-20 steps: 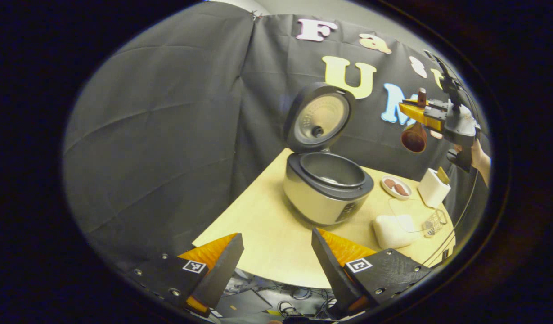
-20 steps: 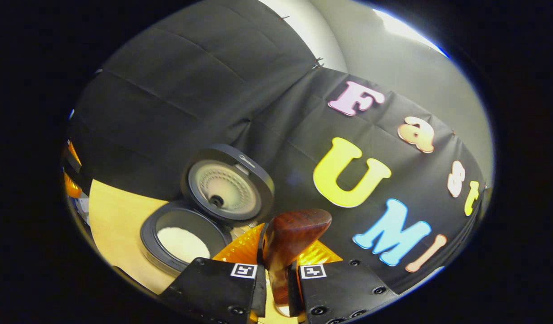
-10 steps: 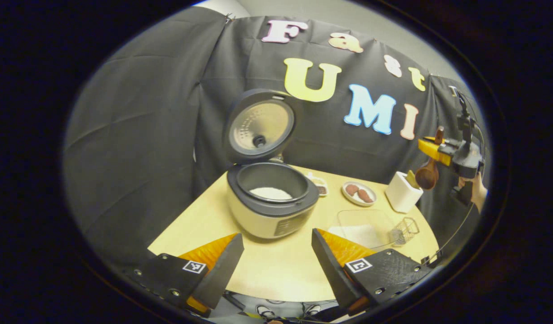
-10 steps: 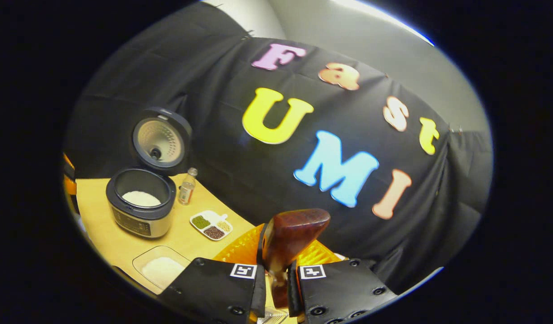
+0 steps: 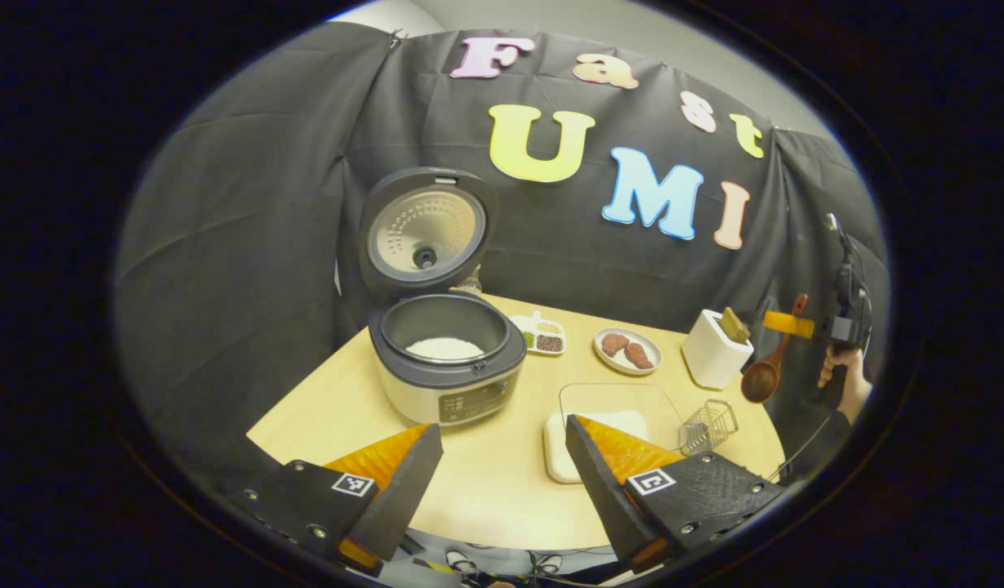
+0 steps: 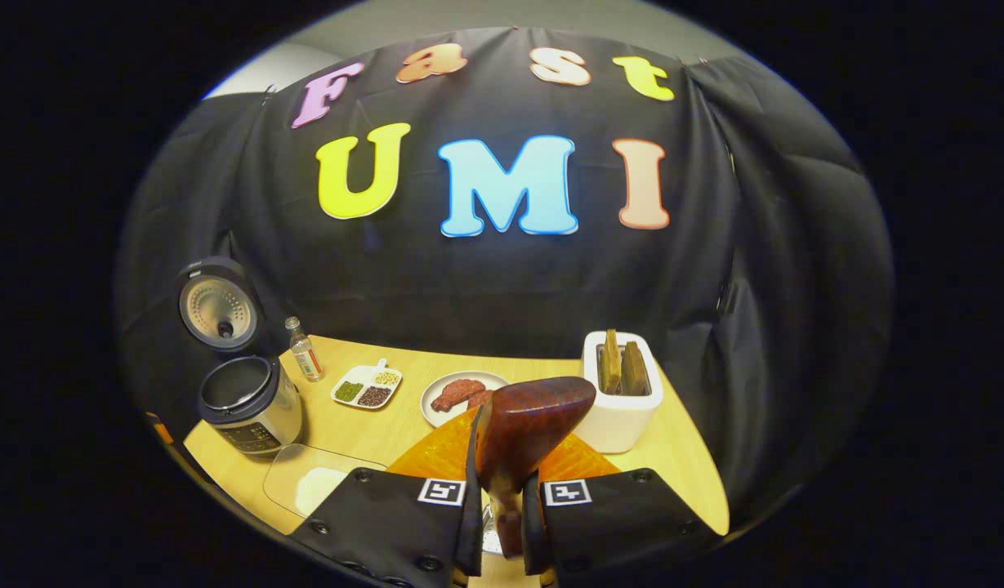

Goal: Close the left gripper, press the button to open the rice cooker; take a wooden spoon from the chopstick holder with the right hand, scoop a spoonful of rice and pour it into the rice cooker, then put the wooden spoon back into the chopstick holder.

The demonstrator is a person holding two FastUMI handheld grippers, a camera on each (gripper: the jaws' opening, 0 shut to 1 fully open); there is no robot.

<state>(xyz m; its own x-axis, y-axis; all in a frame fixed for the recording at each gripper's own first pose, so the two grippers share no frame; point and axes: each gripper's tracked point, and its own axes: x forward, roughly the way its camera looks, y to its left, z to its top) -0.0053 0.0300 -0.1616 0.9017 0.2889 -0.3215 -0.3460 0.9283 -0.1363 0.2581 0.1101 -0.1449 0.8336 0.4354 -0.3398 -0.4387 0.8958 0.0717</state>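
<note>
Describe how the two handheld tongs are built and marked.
The left tongs end in two wedge-shaped fingers on flat black plates studded with screws, each plate carrying a small square black-and-white tag. The right tongs show the same black plates, screws and paired tags. Seen from the left gripper view, the right tongs have a dark body with a cable rising from it, gripped by a hand.

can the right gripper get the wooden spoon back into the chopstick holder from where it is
Probably yes. The right gripper is shut on the wooden spoon, and the chopstick holder stands just ahead with its top open. Two utensils already stand inside, but there looks to be room beside them.
</note>
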